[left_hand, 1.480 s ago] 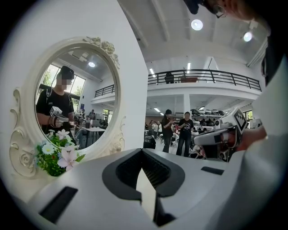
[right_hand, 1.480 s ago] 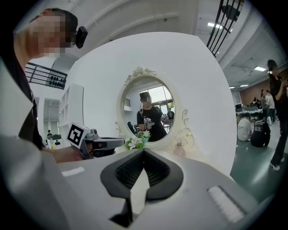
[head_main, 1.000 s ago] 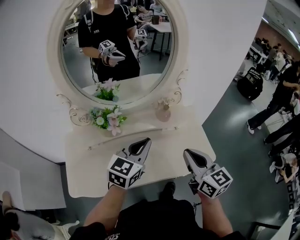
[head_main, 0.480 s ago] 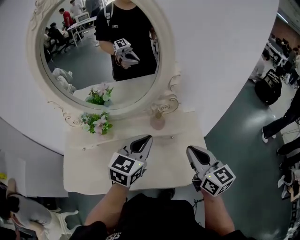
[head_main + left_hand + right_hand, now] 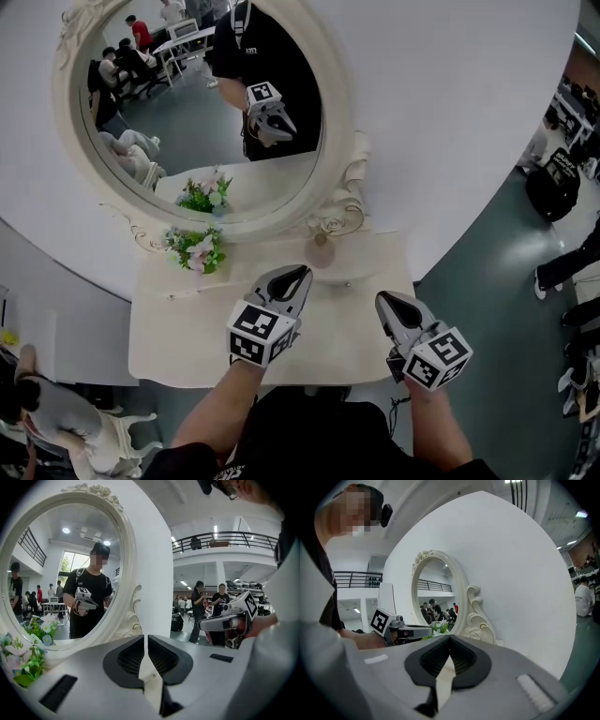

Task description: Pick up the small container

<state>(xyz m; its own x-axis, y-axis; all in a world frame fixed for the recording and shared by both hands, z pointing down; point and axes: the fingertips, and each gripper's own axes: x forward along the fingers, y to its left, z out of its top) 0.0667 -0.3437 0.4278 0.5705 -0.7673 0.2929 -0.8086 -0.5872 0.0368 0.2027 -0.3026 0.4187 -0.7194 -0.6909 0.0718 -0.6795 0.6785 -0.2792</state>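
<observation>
Your left tool (image 5: 292,275) and right tool (image 5: 384,302) are both clenched, empty. The small container (image 5: 322,251) stands just far-right of the left tool, which is the nearer one.

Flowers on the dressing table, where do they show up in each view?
Head view: flowers left of centre, below the mirror.
Left gripper view: lower left edge.
Right gripper view: tiny, at centre, by the mirror's lower edge.
Shared landmark: the oval mirror's scrolled white frame.
</observation>
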